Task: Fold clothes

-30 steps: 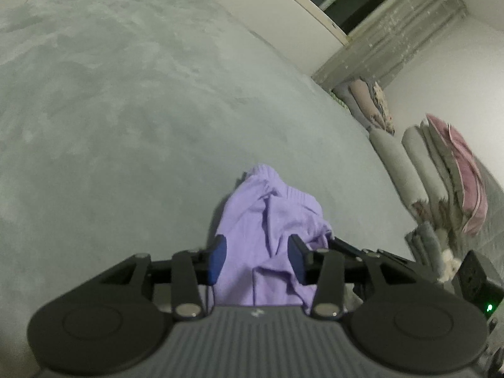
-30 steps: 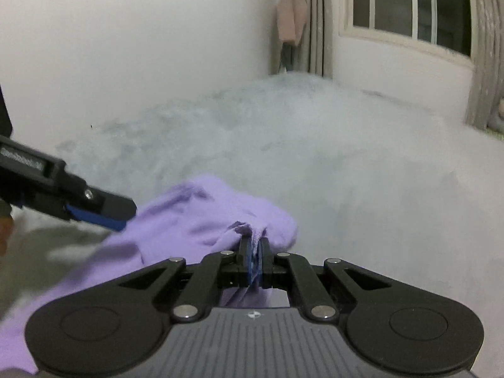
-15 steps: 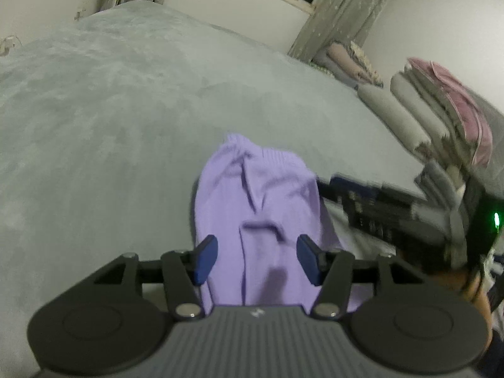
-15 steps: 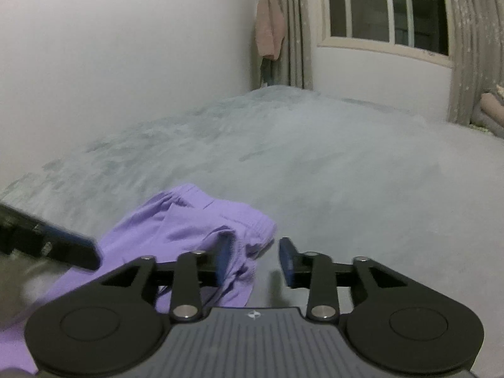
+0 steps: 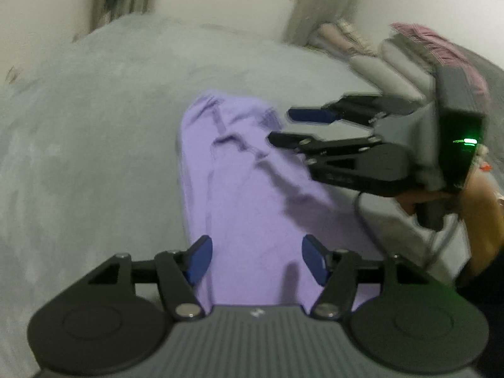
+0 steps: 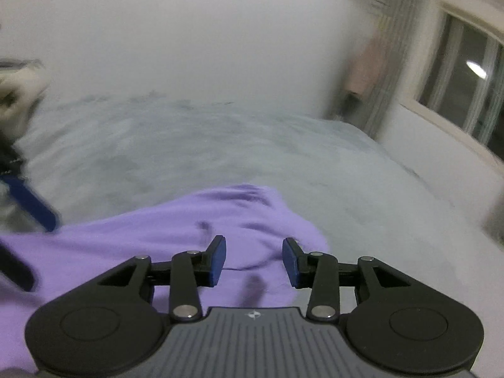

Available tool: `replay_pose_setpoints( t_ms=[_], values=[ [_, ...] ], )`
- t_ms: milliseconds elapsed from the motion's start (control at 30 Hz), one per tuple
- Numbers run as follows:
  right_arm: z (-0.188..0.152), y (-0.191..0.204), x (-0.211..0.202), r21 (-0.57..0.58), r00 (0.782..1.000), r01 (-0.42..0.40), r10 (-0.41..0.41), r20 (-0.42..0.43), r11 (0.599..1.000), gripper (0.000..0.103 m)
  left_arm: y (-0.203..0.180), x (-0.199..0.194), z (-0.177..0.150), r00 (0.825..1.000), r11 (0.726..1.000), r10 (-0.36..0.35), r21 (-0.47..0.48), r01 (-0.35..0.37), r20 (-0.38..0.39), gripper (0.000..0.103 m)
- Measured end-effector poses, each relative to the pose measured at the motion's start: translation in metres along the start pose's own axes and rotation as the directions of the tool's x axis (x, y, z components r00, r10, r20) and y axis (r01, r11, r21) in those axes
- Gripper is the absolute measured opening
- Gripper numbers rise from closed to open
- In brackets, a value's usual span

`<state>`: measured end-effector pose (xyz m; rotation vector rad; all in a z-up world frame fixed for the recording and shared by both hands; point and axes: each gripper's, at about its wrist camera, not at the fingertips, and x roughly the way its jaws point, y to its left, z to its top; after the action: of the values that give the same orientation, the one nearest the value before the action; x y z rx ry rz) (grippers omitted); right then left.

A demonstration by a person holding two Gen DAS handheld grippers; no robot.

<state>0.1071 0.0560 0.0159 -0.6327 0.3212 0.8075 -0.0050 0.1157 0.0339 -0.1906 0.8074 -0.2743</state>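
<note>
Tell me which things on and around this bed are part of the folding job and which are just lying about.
Part of the job:
- purple garment, lying on the grey bed cover
- left gripper, open above it
- right gripper, open above it

Just lying about:
- stack of folded bedding by the wall
- pink cloth hanging near the curtain

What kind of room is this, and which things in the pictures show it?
Most likely a bedroom. The purple garment lies on a wide grey plush bed cover. Folded bedding and pillows are stacked by the wall, and a curtained window is nearby.
</note>
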Motion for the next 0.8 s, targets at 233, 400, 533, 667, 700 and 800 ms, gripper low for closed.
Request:
replay_pose_setpoints(
  t_ms=[233,400,533,667,700,800],
  values=[
    [0.017,0.030,0.031,-0.219,0.984,-0.039,0.000,-0.176,0.975,0.017,-0.008,-0.020,-0.005,0.999,0.999,-0.033,0.040,0.032,0.022,0.057],
    [0.030,0.015,0.048,-0.223,0.971,0.016,-0.069,-0.230,0.975,0.002,-0.013,-0.017,-0.013,0.998,0.997,-0.052,0.047,0.053,-0.030,0.057],
    [0.044,0.004,0.055,-0.203,0.966,0.060,-0.107,-0.233,0.977,0.002,-0.011,-0.017,-0.017,0.997,0.997,-0.068,0.035,0.070,-0.046,0.057],
    [0.059,-0.009,0.072,-0.148,0.957,0.124,-0.158,-0.245,0.981,0.002,-0.012,-0.015,-0.020,0.993,0.994,-0.106,0.027,0.108,-0.061,0.059],
    [0.062,-0.011,0.078,-0.142,0.950,0.162,-0.194,-0.246,0.976,0.002,-0.013,-0.015,-0.021,0.991,0.993,-0.115,0.026,0.117,-0.066,0.059],
    [0.069,-0.022,0.087,-0.108,0.926,0.254,-0.274,-0.261,0.961,0.006,-0.011,-0.016,-0.022,0.987,0.990,-0.143,0.005,0.143,-0.075,0.059]
  ],
)
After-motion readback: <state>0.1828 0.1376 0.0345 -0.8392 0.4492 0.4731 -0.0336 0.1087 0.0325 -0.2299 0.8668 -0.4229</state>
